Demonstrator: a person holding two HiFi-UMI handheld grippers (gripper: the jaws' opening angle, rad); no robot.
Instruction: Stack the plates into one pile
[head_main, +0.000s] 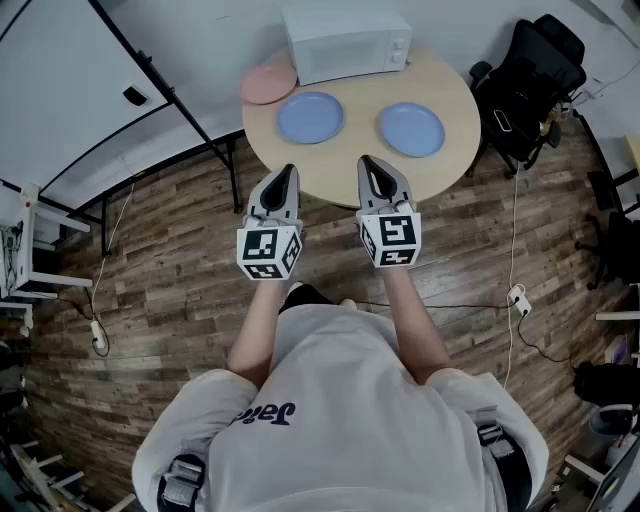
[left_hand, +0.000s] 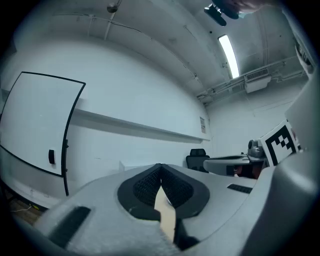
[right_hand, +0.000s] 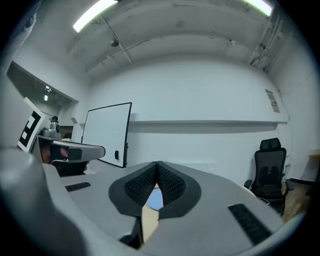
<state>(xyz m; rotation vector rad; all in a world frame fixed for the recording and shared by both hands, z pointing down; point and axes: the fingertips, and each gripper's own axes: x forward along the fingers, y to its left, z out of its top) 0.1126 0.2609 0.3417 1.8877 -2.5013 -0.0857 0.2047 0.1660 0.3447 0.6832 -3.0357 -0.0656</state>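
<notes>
Three plates lie apart on the round wooden table (head_main: 350, 175): a pink plate (head_main: 268, 83) at the back left, a blue plate (head_main: 310, 117) left of centre and a second blue plate (head_main: 412, 129) on the right. My left gripper (head_main: 285, 172) and right gripper (head_main: 368, 163) hover side by side over the table's near edge, both level, shut and empty. The left gripper's fingertips (left_hand: 160, 167) meet in its own view. A sliver of blue plate (right_hand: 155, 201) shows through the gap below the right gripper (right_hand: 157, 165).
A white microwave (head_main: 347, 43) stands at the back of the table, next to the pink plate. A black office chair (head_main: 530, 85) is to the right, a whiteboard (head_main: 70, 85) to the left. Cables run across the wooden floor (head_main: 150, 260).
</notes>
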